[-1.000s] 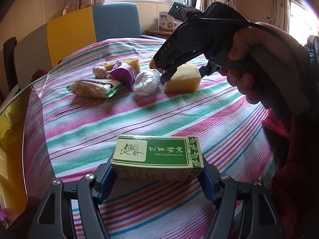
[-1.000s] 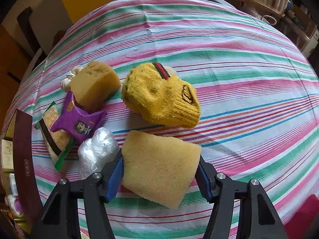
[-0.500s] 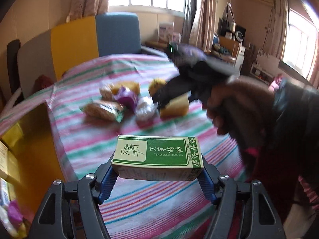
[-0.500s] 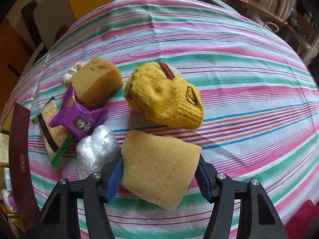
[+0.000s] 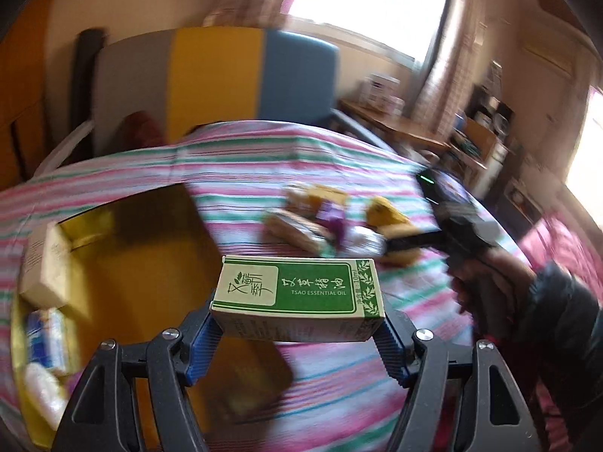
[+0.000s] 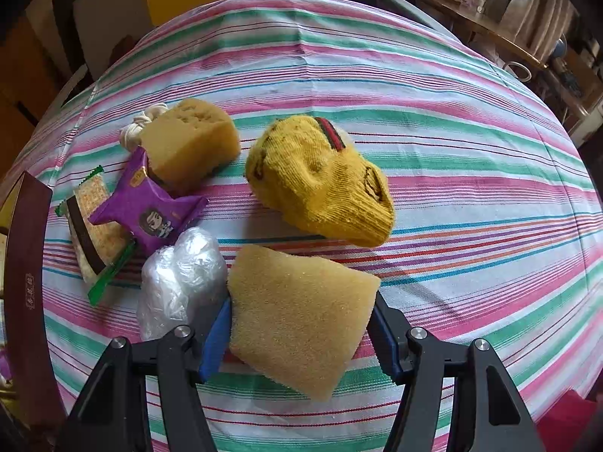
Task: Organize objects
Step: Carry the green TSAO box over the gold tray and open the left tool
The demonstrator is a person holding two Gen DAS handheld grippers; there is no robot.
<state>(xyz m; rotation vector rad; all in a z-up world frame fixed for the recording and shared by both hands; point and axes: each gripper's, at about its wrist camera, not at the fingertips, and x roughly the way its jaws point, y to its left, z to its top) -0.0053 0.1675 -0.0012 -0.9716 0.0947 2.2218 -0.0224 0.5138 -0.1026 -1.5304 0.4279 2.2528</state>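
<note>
Gripping box (image 5: 297, 297) by short ends, left gripper (image 5: 297, 333) clamped, lower centre of frame, beside yellow bin (image 5: 150, 248) at left. Light, stiff carton; crushable. Right gripper (image 6: 301, 331) squeezing sponge (image 6: 301, 316), lower centre: soft, springy, featherlight.

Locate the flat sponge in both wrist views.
Left wrist: flat sponge right of centre, blurred, between the right hand-held gripper's fingers.
Right wrist: flat sponge bottom centre, between the blue pads.
Shared landmark: yellow knit hat, just beyond the sponge in both.
</note>
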